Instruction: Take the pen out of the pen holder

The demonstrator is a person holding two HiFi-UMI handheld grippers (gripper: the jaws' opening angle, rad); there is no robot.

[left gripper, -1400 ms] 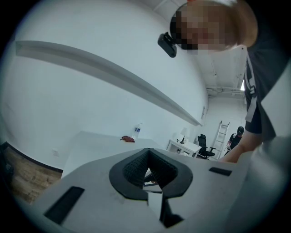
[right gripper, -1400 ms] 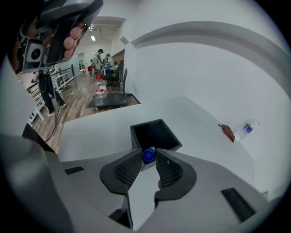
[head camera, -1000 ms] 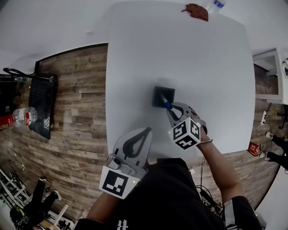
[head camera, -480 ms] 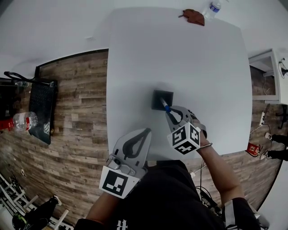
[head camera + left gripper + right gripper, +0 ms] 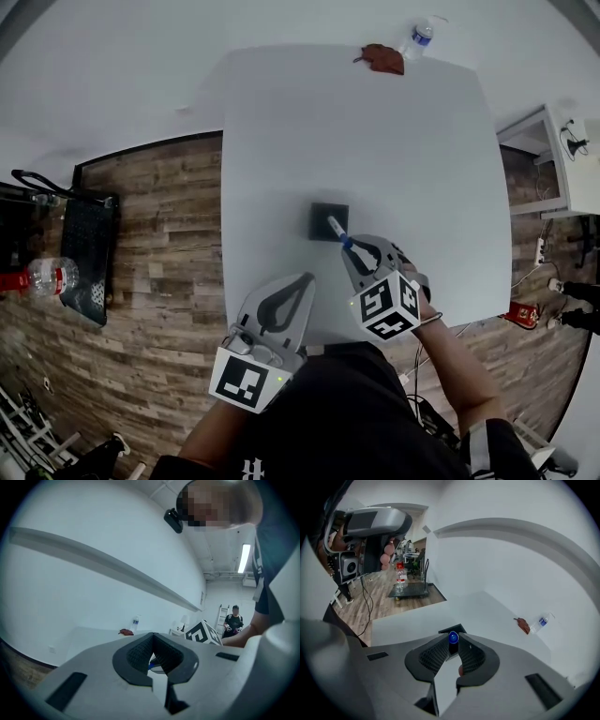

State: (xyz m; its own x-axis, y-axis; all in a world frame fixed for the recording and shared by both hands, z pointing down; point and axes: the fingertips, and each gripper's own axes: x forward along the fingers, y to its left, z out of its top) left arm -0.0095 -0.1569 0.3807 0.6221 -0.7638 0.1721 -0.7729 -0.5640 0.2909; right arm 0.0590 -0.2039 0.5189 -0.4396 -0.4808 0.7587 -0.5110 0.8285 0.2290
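A small dark square pen holder (image 5: pixel 322 217) stands on the white table (image 5: pixel 403 141), a little nearer than its middle. A pen (image 5: pixel 336 230) with a blue end slants up out of the holder's near right corner. My right gripper (image 5: pixel 349 246) is shut on the pen's upper part. In the right gripper view the pen's blue end (image 5: pixel 453 638) shows between the pads of the right gripper (image 5: pixel 452 642), with the holder (image 5: pixel 458 628) just behind. My left gripper (image 5: pixel 307 278) hovers at the table's near edge, shut and empty. In its own view the left gripper (image 5: pixel 151 639) has its tips together.
A water bottle (image 5: pixel 417 37) and a brown object (image 5: pixel 382 58) lie at the table's far edge. A white cabinet (image 5: pixel 548 155) stands to the right. On the wood floor at left are a black cart (image 5: pixel 89 246) and a bottle (image 5: pixel 42 277). A person (image 5: pixel 233 623) stands far off.
My right gripper has drawn back toward me a little with the pen, and more of the pen shows above the holder. The left gripper has stayed in place.
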